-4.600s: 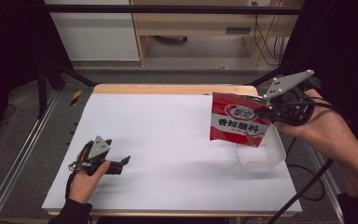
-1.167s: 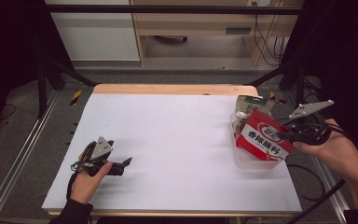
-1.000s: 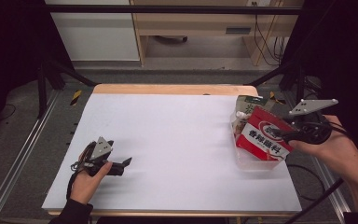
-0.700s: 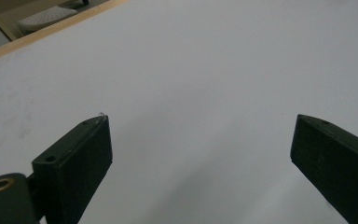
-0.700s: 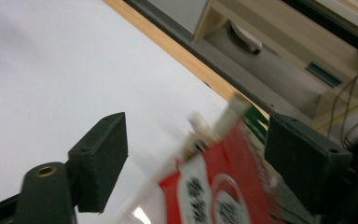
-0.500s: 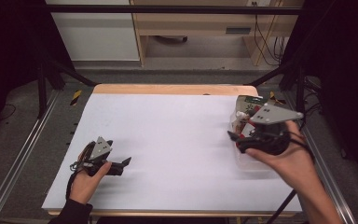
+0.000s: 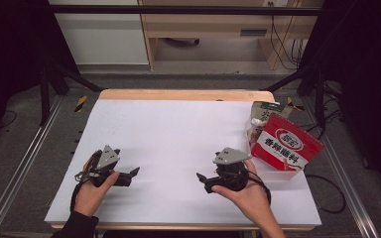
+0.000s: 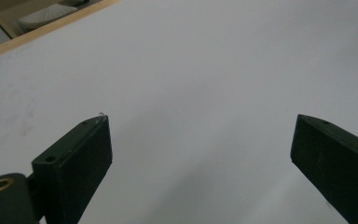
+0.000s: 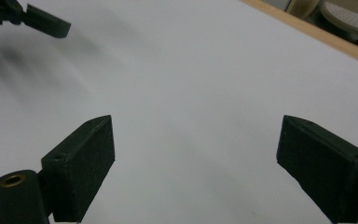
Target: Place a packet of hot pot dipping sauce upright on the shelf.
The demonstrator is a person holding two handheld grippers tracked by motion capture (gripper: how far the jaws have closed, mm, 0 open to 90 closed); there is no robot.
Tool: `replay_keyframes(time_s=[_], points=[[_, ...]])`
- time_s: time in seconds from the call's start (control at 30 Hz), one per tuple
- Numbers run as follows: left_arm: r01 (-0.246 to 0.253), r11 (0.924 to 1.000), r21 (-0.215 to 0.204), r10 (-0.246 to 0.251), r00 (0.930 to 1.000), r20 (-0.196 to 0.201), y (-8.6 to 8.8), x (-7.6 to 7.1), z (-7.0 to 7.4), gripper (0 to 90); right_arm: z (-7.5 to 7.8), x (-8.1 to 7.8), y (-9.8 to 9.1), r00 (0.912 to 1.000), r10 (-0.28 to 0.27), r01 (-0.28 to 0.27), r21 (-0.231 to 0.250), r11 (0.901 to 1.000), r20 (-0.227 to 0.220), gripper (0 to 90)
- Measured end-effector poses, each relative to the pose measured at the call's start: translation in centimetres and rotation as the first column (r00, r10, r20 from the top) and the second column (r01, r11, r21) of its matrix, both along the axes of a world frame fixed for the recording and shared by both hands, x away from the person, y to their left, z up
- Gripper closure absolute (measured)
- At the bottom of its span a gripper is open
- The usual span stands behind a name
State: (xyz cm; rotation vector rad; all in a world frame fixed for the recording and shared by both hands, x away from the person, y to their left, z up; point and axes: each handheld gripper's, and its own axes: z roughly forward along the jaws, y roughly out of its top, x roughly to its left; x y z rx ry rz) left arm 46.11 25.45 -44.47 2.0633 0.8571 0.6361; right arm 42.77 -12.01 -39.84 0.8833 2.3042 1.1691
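Observation:
A red snack pouch (image 7: 287,147) leans upright in a clear plastic tub (image 7: 281,174) at the table's right edge, with a green pouch (image 7: 264,112) behind it. My right gripper (image 7: 203,182) rests low over the white table (image 7: 178,129), left of the tub and pointing left. Its jaws have just been opening and now stand wide apart with nothing between them (image 9: 196,140). My left gripper (image 7: 130,176) lies at the front left, pointing right, open and empty (image 8: 200,140). The left gripper's jaw tip (image 9: 37,21) shows at the top left of the right gripper view.
The table's wooden far edge (image 7: 183,94) runs across the back. Metal rails (image 7: 25,163) flank both sides. A cable (image 7: 327,188) trails off the right side near the tub.
The right gripper let go of the red pouch, leaving it in the tub, then swung left and down to the front middle of the table. The left hand stayed still.

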Motion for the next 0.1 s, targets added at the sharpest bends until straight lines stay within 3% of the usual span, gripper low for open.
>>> replay_keyframes(time_s=[0.1], points=[[0.002, 1.0000, 0.000, -0.002, 1.0000, -0.003, 0.0, 0.1, -0.1, 5.2, -2.5, 0.3, 1.0, 0.9997, -0.016, 0.017, 0.033, 0.9993, -0.019, 13.0]])
